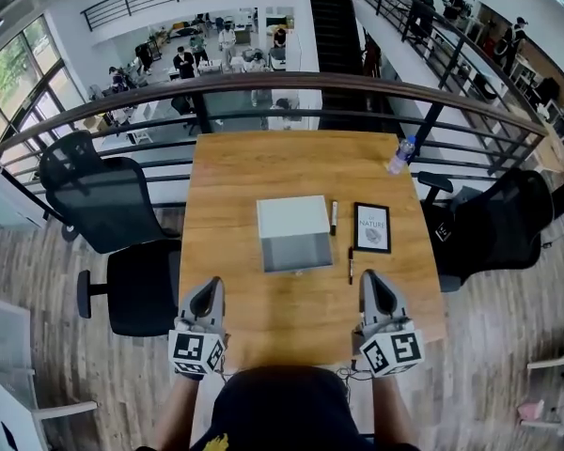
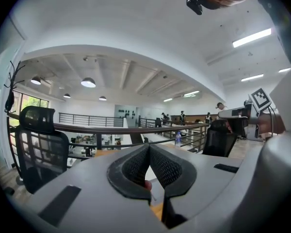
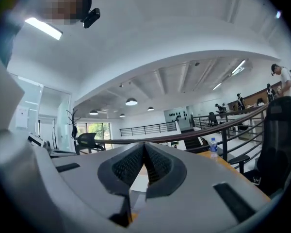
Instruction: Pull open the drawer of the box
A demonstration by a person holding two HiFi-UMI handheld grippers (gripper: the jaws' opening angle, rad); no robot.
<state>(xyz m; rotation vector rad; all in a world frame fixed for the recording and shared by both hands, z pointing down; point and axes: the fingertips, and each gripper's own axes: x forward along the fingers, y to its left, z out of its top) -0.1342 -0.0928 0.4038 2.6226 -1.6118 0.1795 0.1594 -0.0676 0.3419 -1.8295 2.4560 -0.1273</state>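
**At the near edge of the table: both grippers shut and empty, box well ahead of them**

Jaws, left gripper (image 1: 208, 289): closed tip to tip, nothing clamped. Its own view shows the ribbed pads (image 2: 136, 166) meeting at the top, with only a narrow wedge of gap below.

Jaws, right gripper (image 1: 373, 285): the same, tips together and empty.

Both are held roughly level, side by side over the near part of the wooden table (image 1: 235, 167), pointing away from the person.

The box (image 1: 294, 233) sits mid-table, ahead of and between the two grippers, well apart from both. It has a white top and a grey part on the side nearest the person. From above I cannot tell whether that grey part is the drawer front or the drawer pulled out. No contents visible.

Head view only:
- the box in full
- a pen (image 1: 334, 217) just right of the box
- a black-framed card (image 1: 371, 227) right of that pen
- a second pen (image 1: 351, 264) nearer the right gripper

Gripper views only: they look across the table top to the railing (image 2: 111, 128), the ceiling lamps (image 3: 131, 101) and people on the walkway beyond. The left gripper view also catches the right gripper's marker cube (image 2: 261, 98).

The water bottle (image 1: 401, 155) at the table's far right corner shows in all three views. It is clear with a blue label; fill level not legible.
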